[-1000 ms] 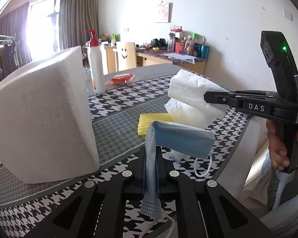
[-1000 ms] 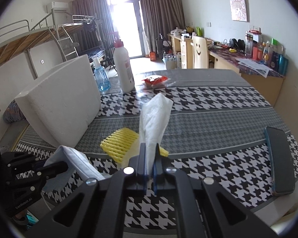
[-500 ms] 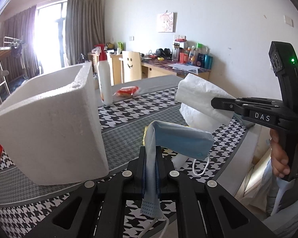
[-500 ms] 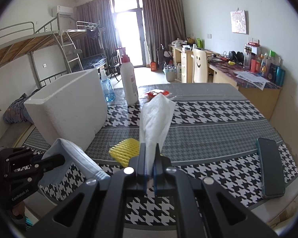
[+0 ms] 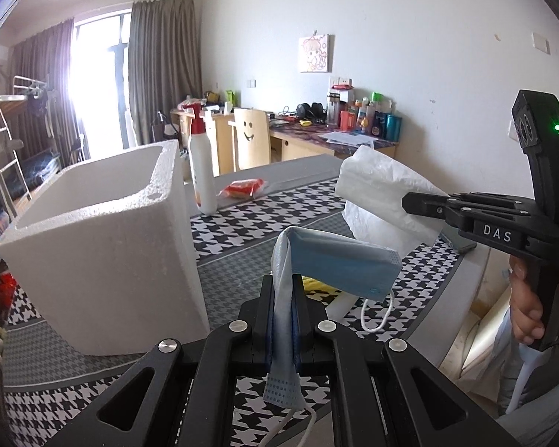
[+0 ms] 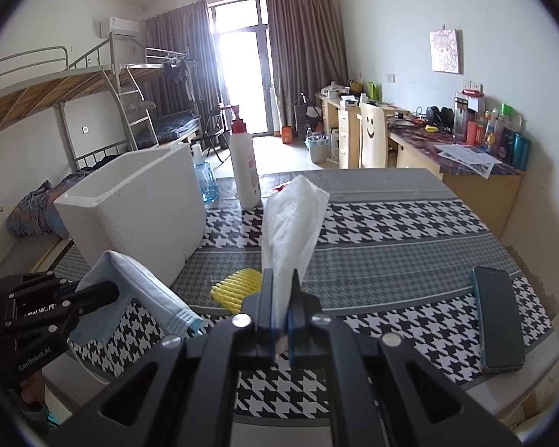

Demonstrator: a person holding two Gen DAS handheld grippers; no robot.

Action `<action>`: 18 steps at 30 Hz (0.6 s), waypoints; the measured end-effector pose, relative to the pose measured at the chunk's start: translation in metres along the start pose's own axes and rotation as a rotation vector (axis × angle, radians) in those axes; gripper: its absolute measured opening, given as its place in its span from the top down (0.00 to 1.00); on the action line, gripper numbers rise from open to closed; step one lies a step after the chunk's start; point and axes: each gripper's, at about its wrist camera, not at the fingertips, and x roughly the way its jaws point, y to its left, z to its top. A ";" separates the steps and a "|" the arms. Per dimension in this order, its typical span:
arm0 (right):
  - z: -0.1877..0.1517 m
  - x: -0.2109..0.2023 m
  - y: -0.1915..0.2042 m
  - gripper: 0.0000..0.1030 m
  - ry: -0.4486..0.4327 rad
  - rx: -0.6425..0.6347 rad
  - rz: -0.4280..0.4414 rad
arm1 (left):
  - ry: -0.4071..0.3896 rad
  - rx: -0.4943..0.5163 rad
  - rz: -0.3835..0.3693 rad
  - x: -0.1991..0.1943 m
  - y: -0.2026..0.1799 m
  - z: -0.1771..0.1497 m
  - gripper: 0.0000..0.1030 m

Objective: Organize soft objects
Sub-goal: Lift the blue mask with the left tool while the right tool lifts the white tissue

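My left gripper [image 5: 283, 286] is shut on a blue face mask [image 5: 335, 260], which droops to the right with its ear loop hanging. My right gripper [image 6: 281, 279] is shut on a white tissue [image 6: 292, 219] that stands up from its jaws. Both are held above the table's near edge. Seen from the left wrist, the right gripper [image 5: 410, 199] holds the tissue [image 5: 376, 193] at the right; seen from the right wrist, the left gripper [image 6: 110, 290] holds the mask [image 6: 145, 290] at the lower left. A white foam box [image 5: 104, 238] [image 6: 141, 208], open on top, stands to the left. A yellow ridged sponge [image 6: 238, 287] lies on the table below.
A white pump bottle [image 6: 244, 164] and a blue bottle [image 6: 205, 178] stand behind the foam box. A red packet [image 5: 244, 188] lies further back. A phone [image 6: 497, 320] rests at the right edge of the houndstooth tablecloth [image 6: 391, 223]. A chair and cluttered desk are beyond.
Both grippers have risen with the mask and the tissue still held; the foam box's open top has come into sight and the table sits lower in both views.
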 end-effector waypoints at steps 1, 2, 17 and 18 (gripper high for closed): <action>0.000 -0.001 0.000 0.93 -0.003 -0.001 0.000 | -0.002 -0.001 0.002 0.000 0.000 0.001 0.92; 0.000 -0.002 0.001 0.93 -0.005 -0.003 -0.001 | -0.006 -0.001 0.005 -0.001 0.000 0.003 0.93; 0.008 -0.015 0.002 0.93 -0.048 -0.014 -0.003 | -0.059 -0.001 0.032 -0.013 0.003 0.021 0.92; 0.008 -0.015 0.002 0.93 -0.050 -0.016 -0.003 | -0.062 -0.001 0.033 -0.014 0.004 0.021 0.92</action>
